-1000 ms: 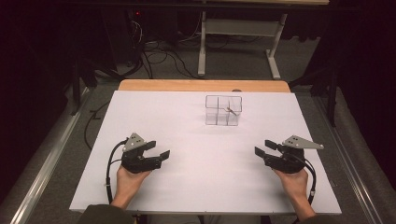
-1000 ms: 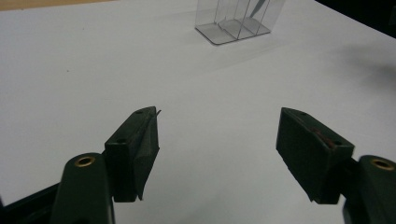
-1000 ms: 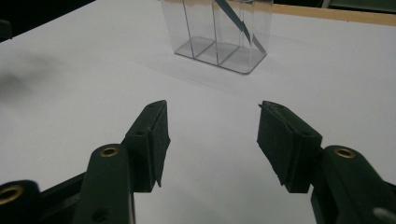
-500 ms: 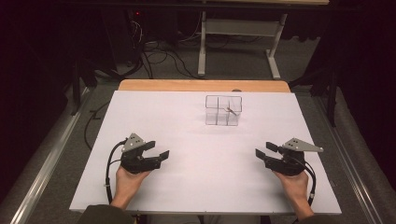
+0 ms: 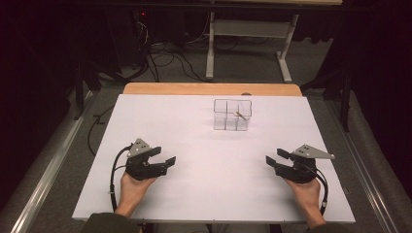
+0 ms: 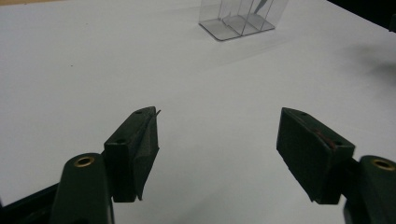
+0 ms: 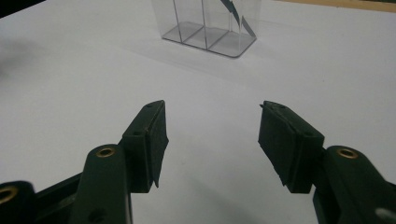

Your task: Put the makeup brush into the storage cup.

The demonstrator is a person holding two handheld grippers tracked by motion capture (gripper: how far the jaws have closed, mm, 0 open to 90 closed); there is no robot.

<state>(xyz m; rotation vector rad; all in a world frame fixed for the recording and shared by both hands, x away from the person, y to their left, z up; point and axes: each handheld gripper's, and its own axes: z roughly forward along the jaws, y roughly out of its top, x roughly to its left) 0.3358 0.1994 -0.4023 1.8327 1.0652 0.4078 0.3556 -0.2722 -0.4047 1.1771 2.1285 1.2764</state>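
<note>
Left gripper (image 5: 163, 161) at lower left of the high view, right gripper (image 5: 273, 159) at lower right, each in a hand resting low on the white counter (image 5: 194, 126); both point inward toward mid-frame. Fingers (image 6: 135, 144) of the left stand wide apart with only bare counter between them; fingers (image 7: 149, 135) of the right likewise parted, a little narrower, gripping nothing. Clear plastic box (image 5: 232, 115) with dividers stands upright above centre, well apart from both grippers, a thin stick-like item (image 5: 240, 115) leaning inside its right-hand compartment.
</note>
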